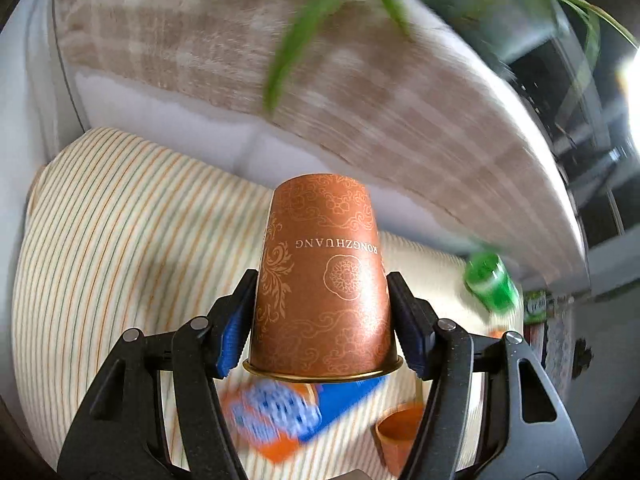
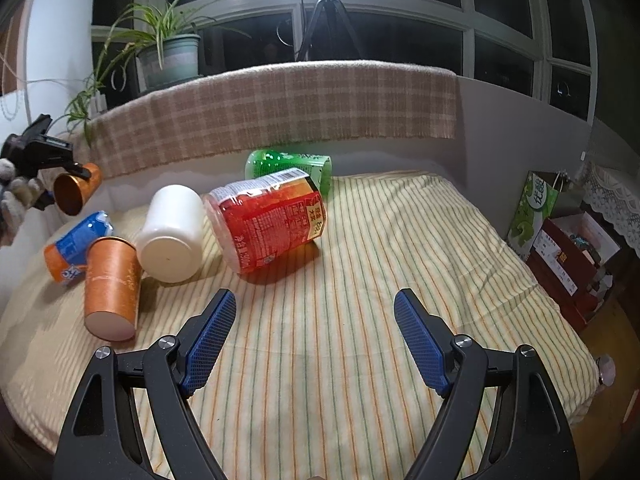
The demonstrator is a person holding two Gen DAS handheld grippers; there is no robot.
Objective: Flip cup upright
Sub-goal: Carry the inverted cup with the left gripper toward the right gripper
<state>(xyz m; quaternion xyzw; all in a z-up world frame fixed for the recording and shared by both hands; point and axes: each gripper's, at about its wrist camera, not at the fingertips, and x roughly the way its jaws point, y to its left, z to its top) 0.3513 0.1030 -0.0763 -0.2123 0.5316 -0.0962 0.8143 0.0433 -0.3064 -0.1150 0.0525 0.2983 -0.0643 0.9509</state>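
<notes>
Your left gripper (image 1: 322, 320) pinches the brown patterned paper cup (image 1: 322, 280) at frame centre, held in the air with its gold rim nearest the camera. Your right gripper (image 2: 314, 340) hovers with jaws spread over the striped cloth (image 2: 360, 280).

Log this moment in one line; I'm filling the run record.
left gripper: shut on orange paper cup, lifted above striped cloth | right gripper: open, empty | cup: not upright

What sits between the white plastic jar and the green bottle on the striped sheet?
The red-labelled clear plastic jar, lying on its side between the white plastic jar and the green bottle. Right wrist view shows it.
</notes>
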